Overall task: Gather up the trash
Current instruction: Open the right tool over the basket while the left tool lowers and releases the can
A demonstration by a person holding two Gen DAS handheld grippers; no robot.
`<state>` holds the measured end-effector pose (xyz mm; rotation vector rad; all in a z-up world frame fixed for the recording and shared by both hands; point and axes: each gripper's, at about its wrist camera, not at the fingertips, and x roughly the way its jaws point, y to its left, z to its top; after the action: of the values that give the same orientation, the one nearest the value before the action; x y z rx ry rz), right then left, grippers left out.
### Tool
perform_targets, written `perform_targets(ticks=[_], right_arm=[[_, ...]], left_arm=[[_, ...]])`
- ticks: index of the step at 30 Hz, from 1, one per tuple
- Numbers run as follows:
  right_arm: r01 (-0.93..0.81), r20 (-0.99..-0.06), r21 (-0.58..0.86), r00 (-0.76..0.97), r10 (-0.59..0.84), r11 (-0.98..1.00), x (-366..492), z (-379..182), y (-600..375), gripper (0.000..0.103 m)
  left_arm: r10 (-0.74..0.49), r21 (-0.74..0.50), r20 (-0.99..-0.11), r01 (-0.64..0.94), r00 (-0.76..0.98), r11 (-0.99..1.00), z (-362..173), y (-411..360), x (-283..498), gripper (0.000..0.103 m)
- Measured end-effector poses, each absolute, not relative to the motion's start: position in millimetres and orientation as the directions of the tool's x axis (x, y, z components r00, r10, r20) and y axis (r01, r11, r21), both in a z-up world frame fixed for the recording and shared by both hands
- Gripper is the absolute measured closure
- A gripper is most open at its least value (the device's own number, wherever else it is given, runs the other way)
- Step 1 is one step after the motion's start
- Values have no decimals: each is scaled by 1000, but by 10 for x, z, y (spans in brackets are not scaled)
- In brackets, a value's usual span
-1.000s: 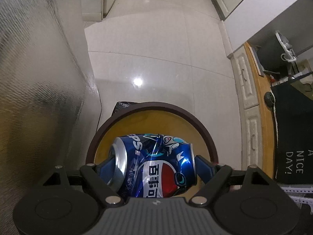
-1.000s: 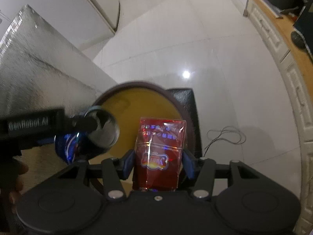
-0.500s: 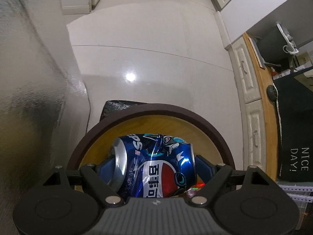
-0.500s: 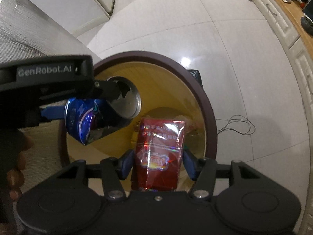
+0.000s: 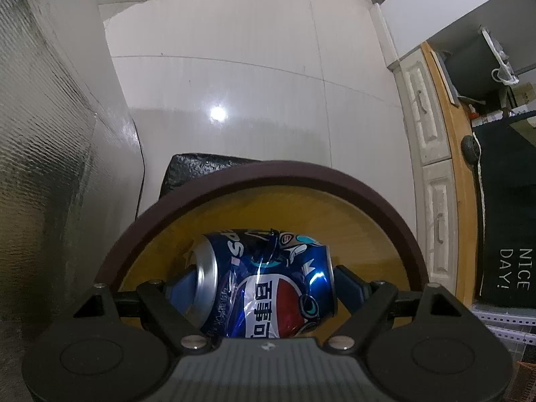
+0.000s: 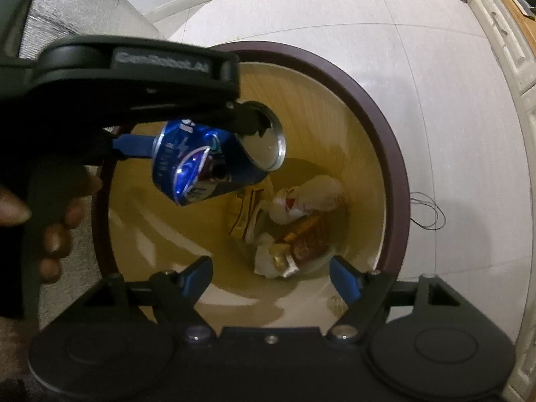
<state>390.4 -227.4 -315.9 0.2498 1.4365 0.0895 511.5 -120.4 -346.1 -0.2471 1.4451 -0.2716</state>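
- Two grippers, both over the bin. The left gripper [image 5: 264, 288] is clamped on a dented blue Pepsi can [image 5: 268, 284] lying sideways between its blue pads, silver top end to the left, held above the bin's mouth.
- Can's lower edge is hidden behind the gripper body, so can't see all of the label.
- Right gripper [image 6: 271, 278] has its fingers spread wide with nothing between them.
- Bin [image 6: 398, 174] has a dark brown rim and yellowish inside wall; its near edge is cut off by both grippers.
- At the bottom sits a pile of trash [image 6: 291, 224]: crumpled white paper and wrappers, hard to tell apart.
- Holder's hand [image 6: 50, 221] is blurry at the left edge.
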Motion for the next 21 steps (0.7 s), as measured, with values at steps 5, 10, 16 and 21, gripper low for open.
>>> perform_targets(ticks=[5, 10, 16, 21], right_arm=[[109, -965, 233, 144, 217, 966, 3892, -2996, -2254, 18], [137, -963, 234, 167, 210, 963, 3819, -2881, -2333, 18], [142, -957, 256, 176, 230, 956, 3804, -2772, -2470, 11], [140, -958, 249, 182, 223, 958, 3807, -2680, -2456, 8]], left_arm=[[-348, -343, -932, 63, 102, 937, -3497, -1345, 5174, 18], [-348, -344, -931, 52, 112, 937, -3523, -1411, 5200, 15], [-373, -370, -922, 46, 105, 928, -3435, -1350, 5168, 0], [-355, -353, -925, 44, 132, 935, -3234, -1231, 5118, 0]])
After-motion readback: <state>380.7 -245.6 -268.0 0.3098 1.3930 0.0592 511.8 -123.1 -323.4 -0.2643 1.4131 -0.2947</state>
